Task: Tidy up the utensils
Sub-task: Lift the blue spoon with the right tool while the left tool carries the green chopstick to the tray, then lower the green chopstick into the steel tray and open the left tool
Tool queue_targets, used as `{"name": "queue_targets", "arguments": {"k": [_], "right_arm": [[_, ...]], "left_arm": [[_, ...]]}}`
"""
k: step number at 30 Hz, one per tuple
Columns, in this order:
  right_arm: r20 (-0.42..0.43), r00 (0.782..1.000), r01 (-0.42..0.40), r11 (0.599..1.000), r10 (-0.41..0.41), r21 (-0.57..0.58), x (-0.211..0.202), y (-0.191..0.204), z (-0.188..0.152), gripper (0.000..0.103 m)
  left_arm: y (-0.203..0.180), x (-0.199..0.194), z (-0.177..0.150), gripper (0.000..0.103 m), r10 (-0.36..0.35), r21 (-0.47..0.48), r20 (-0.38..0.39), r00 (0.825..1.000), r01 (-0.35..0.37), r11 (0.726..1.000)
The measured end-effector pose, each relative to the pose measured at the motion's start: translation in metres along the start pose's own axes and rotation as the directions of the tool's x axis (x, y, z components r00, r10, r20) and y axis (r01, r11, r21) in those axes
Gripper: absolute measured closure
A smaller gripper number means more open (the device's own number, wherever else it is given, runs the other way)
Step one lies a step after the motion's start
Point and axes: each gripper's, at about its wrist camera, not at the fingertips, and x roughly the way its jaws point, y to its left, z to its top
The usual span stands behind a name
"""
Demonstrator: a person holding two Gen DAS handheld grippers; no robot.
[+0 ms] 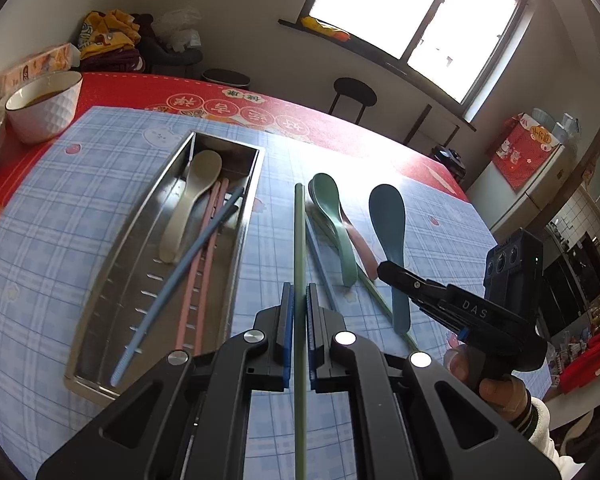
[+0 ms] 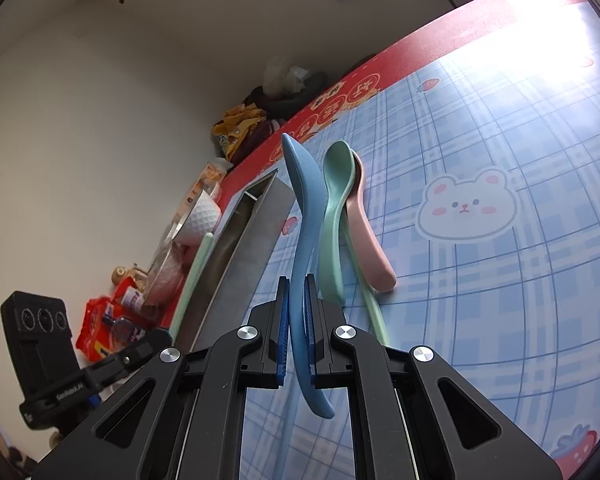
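A steel utensil tray on the blue checked mat holds a beige spoon, pink chopsticks and a blue chopstick. The left gripper is clamped tight on a green chopstick. Right of it lie a green spoon and a pink spoon. The right gripper is clamped on a blue spoon.

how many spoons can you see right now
4: beige spoon in the metal tray; green spoon atop pink spoon on the mat; blue spoon held by right gripper.
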Motion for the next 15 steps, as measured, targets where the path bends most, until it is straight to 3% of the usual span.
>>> {"name": "queue_targets", "arguments": {"k": [4,6,11,15], "right_arm": [[0.002,1.000,0.002,1.000,-0.002,0.002,0.001,0.000,0.000,0.096],[0.000,1.000,0.003,1.000,-0.003,0.003,0.001,0.000,0.000,0.096],[0.000,1.000,-0.001,1.000,0.001,0.021,0.001,-0.005,0.001,0.096],[-0.002,1.000,-0.004,1.000,0.004,0.028,0.000,-0.008,0.002,0.096]], "left_arm": [[0.011,0.000,0.028,0.097,0.043,0.045,0.012,0.999,-0.043,0.998],[0.018,0.007,0.041,0.097,0.014,0.072,-0.001,1.000,-0.014,0.997],[0.030,0.042,0.058,0.097,0.059,0.143,-0.098,0.994,-0.044,0.989],[0.040,0.071,0.054,0.097,0.134,0.179,-0.180,0.975,-0.101,0.979]]}}
